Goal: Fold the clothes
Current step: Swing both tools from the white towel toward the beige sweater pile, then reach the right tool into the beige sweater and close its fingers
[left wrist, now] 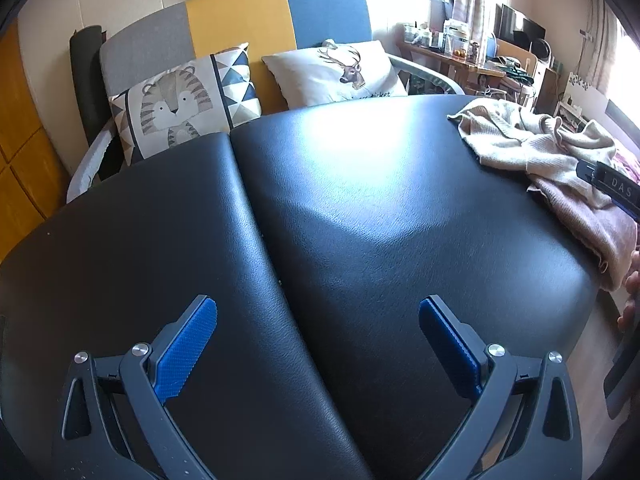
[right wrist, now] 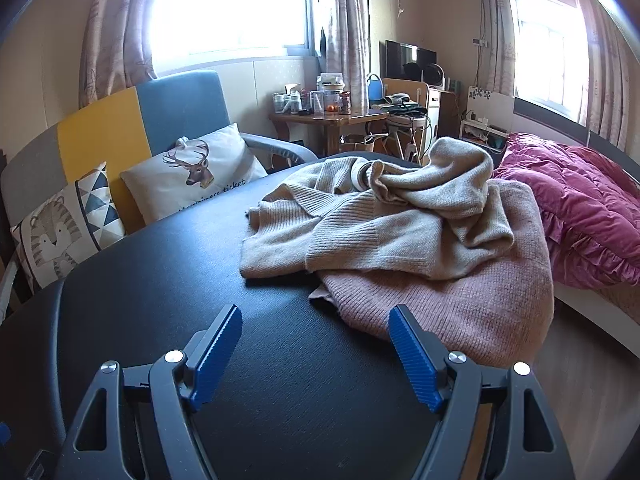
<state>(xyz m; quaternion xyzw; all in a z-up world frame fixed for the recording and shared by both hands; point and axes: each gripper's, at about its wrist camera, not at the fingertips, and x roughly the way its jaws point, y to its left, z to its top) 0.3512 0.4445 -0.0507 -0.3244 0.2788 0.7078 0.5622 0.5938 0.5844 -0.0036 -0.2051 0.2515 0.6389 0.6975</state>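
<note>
Worktop (right wrist: 200, 280): black, leather-grained, with a seam running near to far in the left wrist view (left wrist: 256, 208).
Beige sweater (right wrist: 380, 224): crumpled on the far right part of the worktop, lying over the pink garment; long axis roughly left to right in the right wrist view; a ribbed edge points left toward the sofa; folds bunched high at the far right.
Pink knit garment (right wrist: 460, 300): under the beige sweater, spread flat on the right side of the worktop, near edge reaching toward the right jaw pad; long axis cannot be told.
Left gripper (left wrist: 318, 316): jaws wide apart, nothing between them, over bare worktop, well apart from the clothes.
Right gripper (right wrist: 316, 324): jaws wide apart, nothing between them, over bare worktop just short of the pink garment's near edge; also seen at the right edge of the left wrist view (left wrist: 612, 188), beside the clothes.
Sofa (right wrist: 176, 100): beyond the worktop's far left edge, grey, yellow and blue panels.
Tiger cushion (left wrist: 180, 104): left on the sofa.
Deer cushion (right wrist: 196, 176): right on the sofa.
Bed cover (right wrist: 572, 204): magenta, right of the worktop.
</note>
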